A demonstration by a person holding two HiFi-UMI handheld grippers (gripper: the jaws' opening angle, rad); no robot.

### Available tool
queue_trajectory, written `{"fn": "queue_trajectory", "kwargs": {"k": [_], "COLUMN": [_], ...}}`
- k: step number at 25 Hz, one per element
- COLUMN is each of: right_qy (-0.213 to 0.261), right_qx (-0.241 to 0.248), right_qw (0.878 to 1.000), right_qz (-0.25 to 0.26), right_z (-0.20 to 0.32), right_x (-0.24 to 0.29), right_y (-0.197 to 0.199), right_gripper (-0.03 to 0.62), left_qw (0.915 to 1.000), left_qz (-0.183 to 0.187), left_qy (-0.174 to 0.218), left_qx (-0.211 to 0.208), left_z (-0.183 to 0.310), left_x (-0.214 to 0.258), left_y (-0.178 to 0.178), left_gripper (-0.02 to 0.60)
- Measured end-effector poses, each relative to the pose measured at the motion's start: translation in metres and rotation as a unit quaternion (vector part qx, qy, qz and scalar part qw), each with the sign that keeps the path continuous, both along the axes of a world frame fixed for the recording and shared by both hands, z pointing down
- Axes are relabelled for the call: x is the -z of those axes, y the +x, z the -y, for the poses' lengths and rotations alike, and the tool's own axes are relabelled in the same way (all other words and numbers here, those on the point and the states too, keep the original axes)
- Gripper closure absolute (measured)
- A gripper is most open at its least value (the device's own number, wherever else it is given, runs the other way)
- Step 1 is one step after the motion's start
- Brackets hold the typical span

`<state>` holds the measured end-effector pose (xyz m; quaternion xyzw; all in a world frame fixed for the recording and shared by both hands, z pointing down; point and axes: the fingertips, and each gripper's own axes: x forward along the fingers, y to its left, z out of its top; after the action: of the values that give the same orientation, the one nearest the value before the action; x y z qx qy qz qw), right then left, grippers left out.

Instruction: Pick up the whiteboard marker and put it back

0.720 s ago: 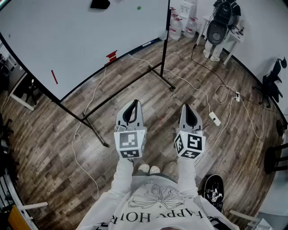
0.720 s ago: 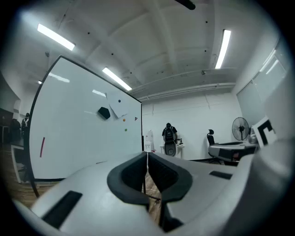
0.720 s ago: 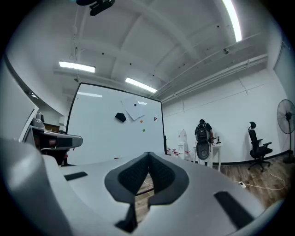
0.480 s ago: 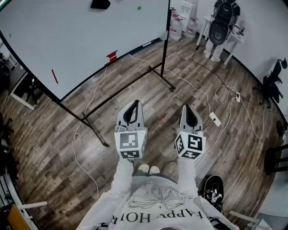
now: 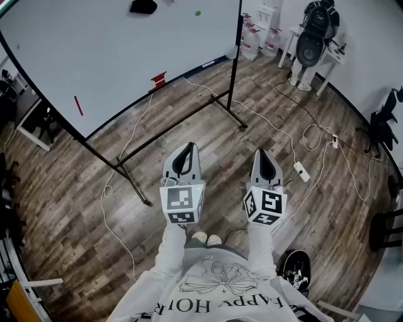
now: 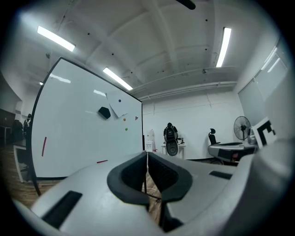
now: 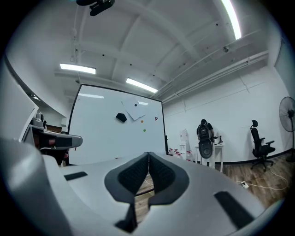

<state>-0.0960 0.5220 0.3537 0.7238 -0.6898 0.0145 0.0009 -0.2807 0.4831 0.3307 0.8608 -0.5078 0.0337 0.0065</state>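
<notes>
A thin red marker (image 5: 78, 105) sits upright on the face of the big whiteboard (image 5: 113, 50), far left in the head view; the left gripper view shows this marker (image 6: 44, 146) as a red stroke. A second small red item (image 5: 158, 79) rests at the board's lower edge. My left gripper (image 5: 187, 147) and right gripper (image 5: 264, 153) are held side by side over the wooden floor, well short of the board. Both point level toward it, jaws closed tip to tip with nothing between them. The left gripper (image 6: 147, 155) and right gripper (image 7: 148, 155) look the same in their own views.
The whiteboard's black stand legs (image 5: 135, 188) and white cables (image 5: 119, 182) cross the floor ahead. A power strip (image 5: 301, 170) lies to the right. An office chair (image 5: 312, 39) and bottles (image 5: 251, 39) stand at the far wall. A black eraser (image 5: 143, 6) and a green magnet (image 5: 198, 12) are on the board.
The head view has shifted slightly, so the board and the chair sit a little further right in the picture. Both grippers keep the same pose, still shut.
</notes>
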Motion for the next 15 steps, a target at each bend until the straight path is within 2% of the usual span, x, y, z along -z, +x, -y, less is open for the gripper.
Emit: {"fn": "queue_trajectory", "kwargs": {"k": [7,15], "right_qy": [-0.016,-0.029], "right_qx": [0.009,0.019], "right_qw": [1.0,0.999], "right_qz": [0.005,0.008], "right_z": [0.006,0.04], "right_x": [-0.018,-0.032], "right_y": [0.009,0.01], "right_gripper": [0.589,0.589], "left_qw": [0.9997,0.9993], "left_qz": [0.011,0.017], "left_qy": [-0.014,-0.023], "left_qx": [0.017,0.026], "left_z": [0.0,0.037], "left_x": [-0.018,-0.029], "left_y": [0.003,0.006], "left_gripper": [0.572,0.571]}}
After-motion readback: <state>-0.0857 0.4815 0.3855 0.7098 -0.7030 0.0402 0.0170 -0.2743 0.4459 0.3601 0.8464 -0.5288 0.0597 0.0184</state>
